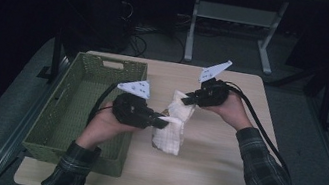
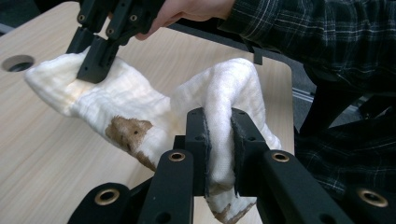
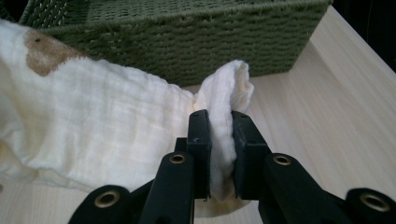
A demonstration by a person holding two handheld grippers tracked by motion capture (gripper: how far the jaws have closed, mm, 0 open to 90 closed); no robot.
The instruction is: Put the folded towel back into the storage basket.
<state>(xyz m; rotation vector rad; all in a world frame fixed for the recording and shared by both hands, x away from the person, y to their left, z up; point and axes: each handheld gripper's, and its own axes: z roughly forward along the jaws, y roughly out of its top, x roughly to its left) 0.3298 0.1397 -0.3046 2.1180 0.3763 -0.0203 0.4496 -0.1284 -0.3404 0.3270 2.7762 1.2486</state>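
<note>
White, waffle-textured cotton cloth with brown patches (image 1: 173,127) hangs between your two tools over the pale wooden table (image 1: 218,182) in the high view. Your left gripper (image 1: 164,120) pinches its edge at about 9 o'clock of the cloth, your right gripper (image 1: 186,96) takes the top corner at 12 o'clock, and the lower end drapes down toward the tabletop, which looks like a lift to spread or carry it. At 9 o'clock of the table stands the green woven rectangular basket (image 1: 61,105), with nothing in the part you can see, a likely place for the cloth to go.

From the left gripper view, your own jaws are clamped narrow on a bunched fold of cloth (image 2: 219,121); at 11 o'clock your right gripper (image 2: 95,63) bites the far corner, so the fabric sags between the two holds.

From the right gripper view, the jaws are closed tight on a folded edge (image 3: 223,135), and the basket wall (image 3: 187,42) rises just behind at 12 o'clock.
</note>
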